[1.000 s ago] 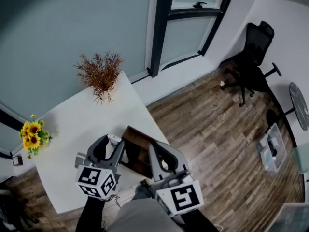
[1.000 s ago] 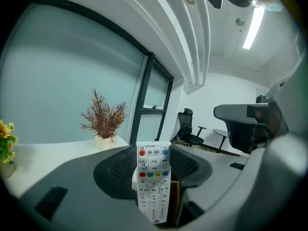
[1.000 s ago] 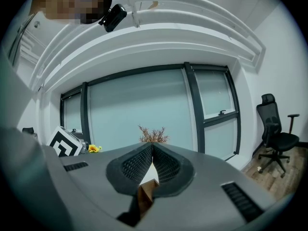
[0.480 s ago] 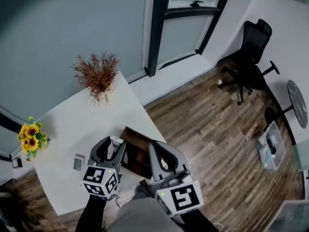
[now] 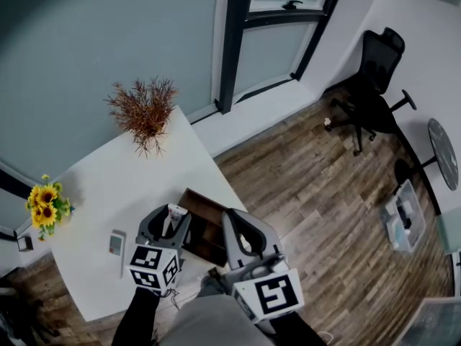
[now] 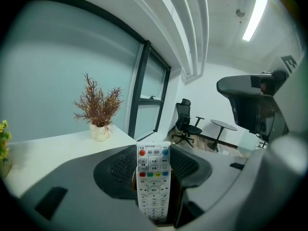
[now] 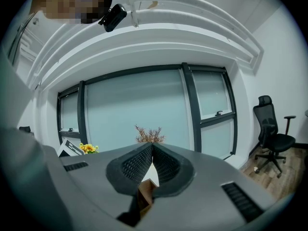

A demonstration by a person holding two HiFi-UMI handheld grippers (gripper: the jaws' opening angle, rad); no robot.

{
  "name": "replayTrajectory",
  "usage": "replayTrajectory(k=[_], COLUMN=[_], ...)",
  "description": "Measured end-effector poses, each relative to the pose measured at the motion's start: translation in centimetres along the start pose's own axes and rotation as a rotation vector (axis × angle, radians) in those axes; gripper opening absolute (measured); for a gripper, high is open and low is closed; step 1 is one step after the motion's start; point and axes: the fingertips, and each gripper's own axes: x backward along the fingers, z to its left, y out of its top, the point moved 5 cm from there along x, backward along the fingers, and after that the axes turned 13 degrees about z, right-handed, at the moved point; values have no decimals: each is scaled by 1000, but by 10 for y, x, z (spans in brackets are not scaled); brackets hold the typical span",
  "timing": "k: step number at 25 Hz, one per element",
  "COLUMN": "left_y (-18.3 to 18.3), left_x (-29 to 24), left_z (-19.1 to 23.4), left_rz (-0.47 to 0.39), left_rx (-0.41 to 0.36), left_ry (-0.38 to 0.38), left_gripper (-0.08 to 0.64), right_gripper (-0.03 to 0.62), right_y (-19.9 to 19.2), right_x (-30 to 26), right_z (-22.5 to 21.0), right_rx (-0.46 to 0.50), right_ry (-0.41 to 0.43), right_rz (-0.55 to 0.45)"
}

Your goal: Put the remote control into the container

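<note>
Left gripper (image 5: 171, 215) clamps one white remote control (image 6: 153, 182) by the single brown container (image 5: 202, 229); right gripper (image 7: 152, 148) is closed at its rim; a second remote (image 5: 115, 244) lies on the table (image 5: 108, 186)

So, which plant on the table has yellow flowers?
The sunflowers at the table's left edge; the other plant, at the far corner, is dry reddish-brown twigs.

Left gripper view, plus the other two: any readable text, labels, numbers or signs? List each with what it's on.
None can be read as words or numbers.
remote control: print on the buttons and along the top edge, too small to read.
left gripper's marker cube and right gripper's marker cube: black-and-white square patterns, no words.
small handset on the white table: too small to read.
</note>
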Motion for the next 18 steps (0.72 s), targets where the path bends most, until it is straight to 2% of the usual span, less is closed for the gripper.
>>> replayTrajectory(k=[18], left_y=[-10], left_x=[-18], left_z=[-5], left_rz=[66], left_rx=[-38], left_ry=[-14], left_gripper=[219], right_gripper=[3], right_y=[-1], right_x=[2], right_z=[0], right_rx=[3], right_ry=[-8], right_rz=[2])
